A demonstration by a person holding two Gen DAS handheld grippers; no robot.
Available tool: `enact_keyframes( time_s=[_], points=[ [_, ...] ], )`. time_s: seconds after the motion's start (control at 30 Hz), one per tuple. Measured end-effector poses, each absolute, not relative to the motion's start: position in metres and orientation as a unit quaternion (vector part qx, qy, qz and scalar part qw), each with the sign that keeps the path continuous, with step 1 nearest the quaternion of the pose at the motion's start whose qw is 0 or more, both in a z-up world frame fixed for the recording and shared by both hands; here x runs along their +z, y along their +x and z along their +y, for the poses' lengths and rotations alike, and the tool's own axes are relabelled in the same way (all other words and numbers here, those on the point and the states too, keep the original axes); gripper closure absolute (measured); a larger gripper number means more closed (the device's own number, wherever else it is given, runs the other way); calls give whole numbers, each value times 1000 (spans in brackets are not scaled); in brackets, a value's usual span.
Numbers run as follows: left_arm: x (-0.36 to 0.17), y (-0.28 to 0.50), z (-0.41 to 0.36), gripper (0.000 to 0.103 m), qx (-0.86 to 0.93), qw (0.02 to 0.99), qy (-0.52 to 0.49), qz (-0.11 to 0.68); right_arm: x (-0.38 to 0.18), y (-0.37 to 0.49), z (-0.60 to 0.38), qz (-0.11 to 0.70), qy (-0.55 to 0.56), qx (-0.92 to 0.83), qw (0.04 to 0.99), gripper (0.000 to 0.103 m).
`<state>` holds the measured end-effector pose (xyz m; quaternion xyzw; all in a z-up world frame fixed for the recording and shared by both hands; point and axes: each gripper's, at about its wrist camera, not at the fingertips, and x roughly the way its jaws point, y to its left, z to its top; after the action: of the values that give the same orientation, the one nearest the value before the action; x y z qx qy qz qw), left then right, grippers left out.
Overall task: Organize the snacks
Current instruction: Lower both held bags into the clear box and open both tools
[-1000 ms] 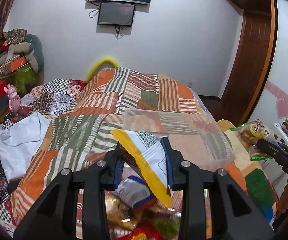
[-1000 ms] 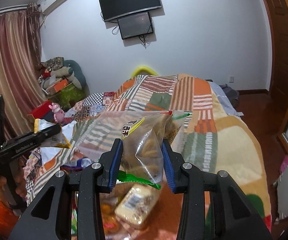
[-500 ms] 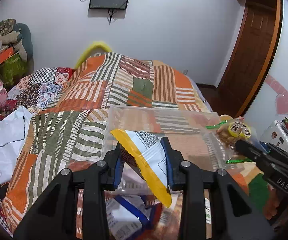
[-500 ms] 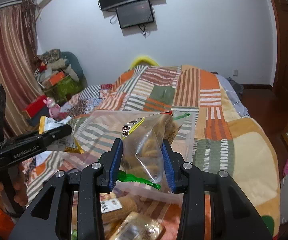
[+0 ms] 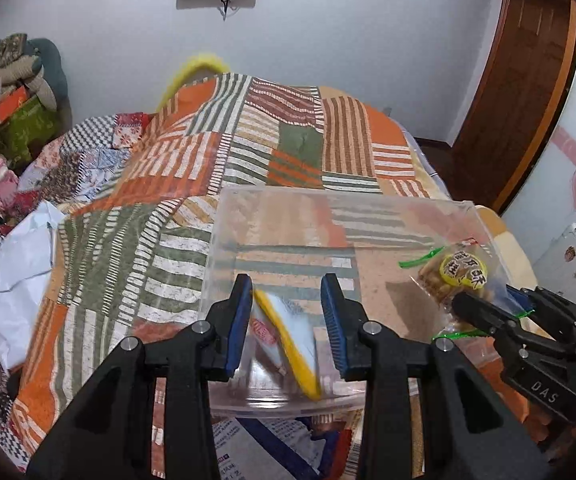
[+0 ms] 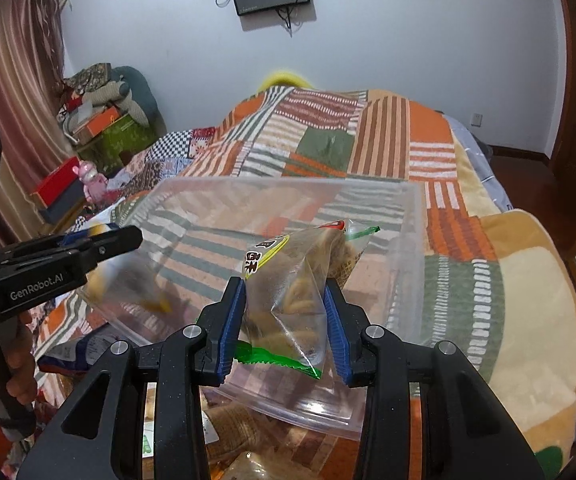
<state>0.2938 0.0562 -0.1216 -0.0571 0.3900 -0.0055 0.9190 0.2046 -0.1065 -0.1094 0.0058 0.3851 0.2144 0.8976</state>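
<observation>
Both grippers poised over the clear plastic bin [image 5: 407,212] for dropping: left gripper [image 5: 288,320] looks clamped on a blurred yellow-edged white packet [image 5: 288,332], right gripper [image 6: 284,316] pinching a clear green-trimmed biscuit bag [image 6: 299,284].

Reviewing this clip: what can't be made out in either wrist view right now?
- Left wrist: the yellow-edged snack packet in the left gripper is motion-blurred; its label is unreadable.
- Both views: loose snacks below the clear bin are hidden by gripper arms and cut off by the bottom edge.
- Right wrist: the biscuit bag label is only partly visible.
</observation>
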Motion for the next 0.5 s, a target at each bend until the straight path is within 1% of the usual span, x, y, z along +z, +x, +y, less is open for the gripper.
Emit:
enact_keyframes(
  time_s=[0.17,0.23,0.3,0.43,0.5],
  points=[
    [-115,290,58,66,-7,921,-54,386,-111,202,-105,394,-4,207,895,64],
    [-111,286,59,63,-7,922,-53,383,-107,201,-106,390,-12,202,898,64],
    [-106,280,60,54,-5,924,-54,377,-102,198,-107,386,-17,203,900,63],
    [-92,263,63,47,-7,930,-55,363,-91,189,-112,380,-16,208,901,62],
    [-86,253,63,42,-6,933,-51,357,-85,183,-115,376,-17,208,903,61]
  ],
)
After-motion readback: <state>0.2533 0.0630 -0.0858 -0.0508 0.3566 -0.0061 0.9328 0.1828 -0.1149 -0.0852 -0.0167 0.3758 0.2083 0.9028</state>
